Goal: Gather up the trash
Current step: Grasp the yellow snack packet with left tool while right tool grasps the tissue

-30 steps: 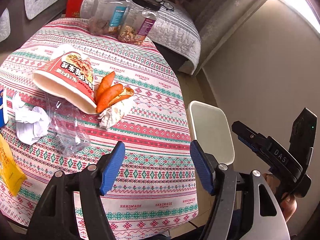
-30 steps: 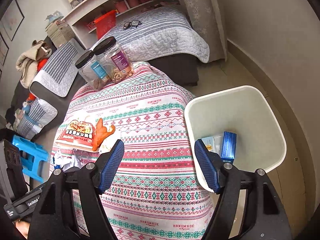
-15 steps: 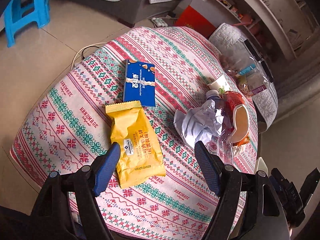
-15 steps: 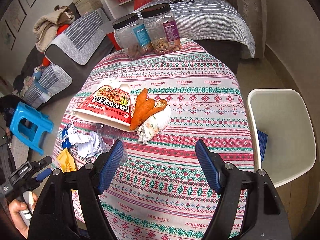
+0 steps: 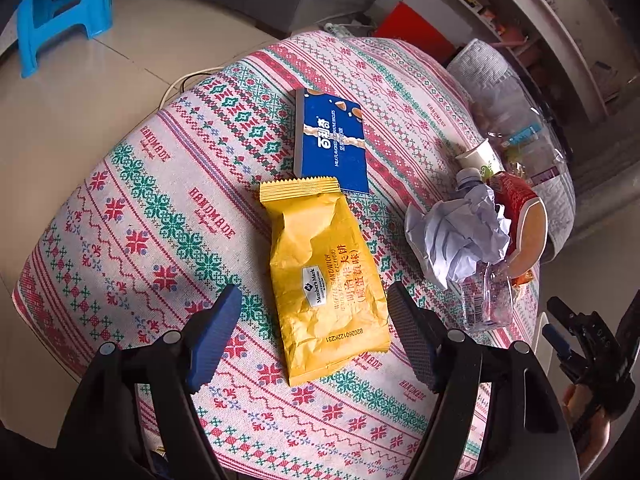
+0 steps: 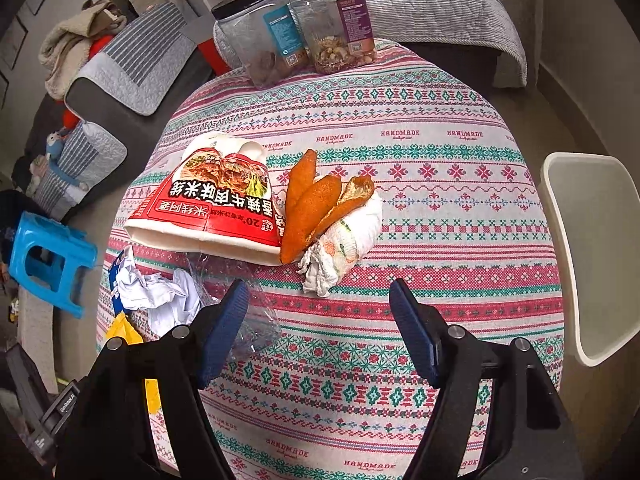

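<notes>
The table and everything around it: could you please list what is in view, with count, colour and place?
snack packet: 1, yellow, between the left jaws
biscuit box: 1, blue, beyond the packet
crumpled paper: 1, white, right of the packet
plastic bottle: 1, clear, crushed, by the paper
noodle bowl: 1, red and white, on its side
peels: several, orange, on a tissue
paper cup: 1, white
jars: 2, clear, far edge
bin: 1, white, beside the table
stool: 1, blue, floor
left gripper: open
right gripper: open

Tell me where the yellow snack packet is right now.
In the left wrist view the yellow snack packet lies flat on the tablecloth, just below the blue box, left of the crumpled paper.
</notes>
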{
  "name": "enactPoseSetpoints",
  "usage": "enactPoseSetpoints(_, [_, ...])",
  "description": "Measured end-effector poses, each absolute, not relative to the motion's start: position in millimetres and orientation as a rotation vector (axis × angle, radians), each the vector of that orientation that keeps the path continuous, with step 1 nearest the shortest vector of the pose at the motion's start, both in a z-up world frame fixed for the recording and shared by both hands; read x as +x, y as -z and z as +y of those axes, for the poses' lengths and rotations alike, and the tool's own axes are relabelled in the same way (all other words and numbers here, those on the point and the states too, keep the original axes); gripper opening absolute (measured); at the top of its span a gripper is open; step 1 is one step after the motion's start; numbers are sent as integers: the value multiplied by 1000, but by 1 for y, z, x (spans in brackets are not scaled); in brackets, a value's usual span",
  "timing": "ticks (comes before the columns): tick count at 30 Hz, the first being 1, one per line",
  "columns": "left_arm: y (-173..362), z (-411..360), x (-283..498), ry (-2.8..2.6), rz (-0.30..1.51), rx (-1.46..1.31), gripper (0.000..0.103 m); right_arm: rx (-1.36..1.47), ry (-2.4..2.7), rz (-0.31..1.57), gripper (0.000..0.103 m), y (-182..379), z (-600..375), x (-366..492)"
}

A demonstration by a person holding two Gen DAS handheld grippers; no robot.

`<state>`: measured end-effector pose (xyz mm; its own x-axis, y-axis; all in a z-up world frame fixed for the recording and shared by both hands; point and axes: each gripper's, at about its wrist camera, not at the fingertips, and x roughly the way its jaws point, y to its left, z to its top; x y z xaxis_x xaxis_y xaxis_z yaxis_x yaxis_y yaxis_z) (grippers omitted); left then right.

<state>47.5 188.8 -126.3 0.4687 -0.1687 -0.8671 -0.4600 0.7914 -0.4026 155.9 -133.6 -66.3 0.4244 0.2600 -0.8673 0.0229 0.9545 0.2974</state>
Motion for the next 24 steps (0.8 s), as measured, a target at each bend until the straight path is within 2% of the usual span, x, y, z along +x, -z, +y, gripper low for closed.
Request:
enactPoseSetpoints(5, [144,177,58,-179,1133,-646,73,320,-116,1154,67,82,-141,166])
enactPoseSetpoints(8, [146,168,64,-178,1142,-606,71,359,-103,1180,62,91,-146,171])
enactPoseSetpoints(11, [146,164,68,-179,1144,-579,52,389,-108,1200,52,98,-149,175])
enactPoseSetpoints(13, [148,164,69,-176,1150,-581,25,406,-110,1207,49,101,-150,178])
enactPoseSetpoints(15, [149,166,69,-168,1148,-615,15,417,-105,1208,49,103,-150,180])
enactPoseSetpoints(18, [145,165,68,-148,1135,-628,5,440,-116,1223,48,109,-147,184])
enactPoseSetpoints(20, [140,162,67,-128,1123,-623,3,437,-127,1228,45,112,-141,187])
enactPoseSetpoints(23, [131,160,65,-102,1103,-633,2,398,-128,1233,31,117,-129,190])
enactPoseSetpoints(24, [128,160,64,-94,1098,-636,1,382,-118,1232,29,119,-126,191])
